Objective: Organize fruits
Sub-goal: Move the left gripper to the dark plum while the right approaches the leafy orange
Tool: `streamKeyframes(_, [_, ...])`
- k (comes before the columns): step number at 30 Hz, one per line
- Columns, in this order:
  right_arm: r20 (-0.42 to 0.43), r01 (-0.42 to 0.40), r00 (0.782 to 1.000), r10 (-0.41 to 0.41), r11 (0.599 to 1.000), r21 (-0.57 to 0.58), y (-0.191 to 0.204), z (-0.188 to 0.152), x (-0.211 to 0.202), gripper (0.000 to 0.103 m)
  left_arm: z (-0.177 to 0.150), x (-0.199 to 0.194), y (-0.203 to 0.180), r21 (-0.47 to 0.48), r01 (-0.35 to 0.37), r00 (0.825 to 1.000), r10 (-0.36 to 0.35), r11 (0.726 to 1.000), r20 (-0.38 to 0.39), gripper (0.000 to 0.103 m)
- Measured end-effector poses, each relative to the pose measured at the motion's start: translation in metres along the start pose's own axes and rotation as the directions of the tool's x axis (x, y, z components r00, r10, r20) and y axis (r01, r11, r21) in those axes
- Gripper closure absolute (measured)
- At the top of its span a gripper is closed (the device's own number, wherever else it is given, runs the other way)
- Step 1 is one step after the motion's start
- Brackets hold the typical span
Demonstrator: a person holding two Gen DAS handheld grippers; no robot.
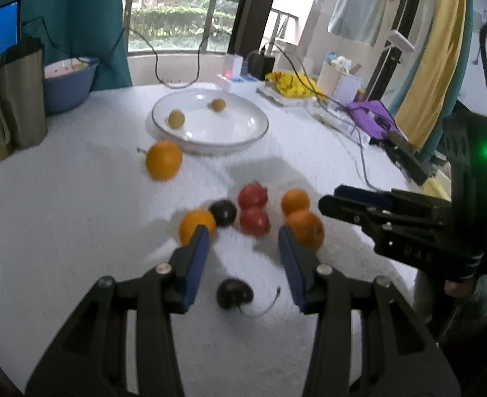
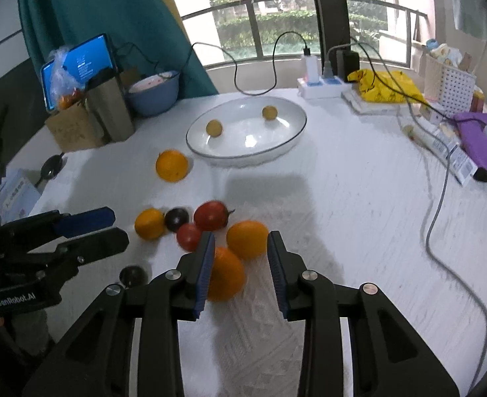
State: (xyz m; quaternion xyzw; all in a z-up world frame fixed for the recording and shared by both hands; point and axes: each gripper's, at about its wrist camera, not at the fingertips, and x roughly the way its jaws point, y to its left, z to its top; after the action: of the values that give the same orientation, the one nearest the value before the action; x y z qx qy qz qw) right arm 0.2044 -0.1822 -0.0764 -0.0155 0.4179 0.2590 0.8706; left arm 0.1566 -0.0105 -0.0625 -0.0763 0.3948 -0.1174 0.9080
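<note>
Your left gripper [image 1: 243, 241] is spread wide and holds nothing, with a dark cherry [image 1: 234, 293] lying low in the frame between its fingers. Your right gripper [image 2: 241, 248] is also wide open and empty over two oranges [image 2: 247, 239]. The white plate [image 2: 293, 132], upper centre, holds two small yellowish fruits [image 2: 214, 128].

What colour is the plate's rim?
A thin dark line edges the white plate; the right wrist view shows it best.
</note>
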Motion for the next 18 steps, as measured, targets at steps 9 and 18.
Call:
streamKeyframes(9, [-0.025, -0.035, 0.999, 0.035, 0.999, 0.005, 0.006, -0.012, 0.008, 0.066, -0.024, 0.007, 0.001, -0.029, 0.012, 0.998, -0.014, 1.0, -0.059, 0.058])
streamKeyframes(18, [-0.047, -0.086, 0.995, 0.087, 0.996, 0.033, 0.008, -0.015, 0.017, 0.062, -0.028, 0.011, 0.004, -0.025, 0.003, 0.997, -0.005, 1.0, -0.081, 0.058])
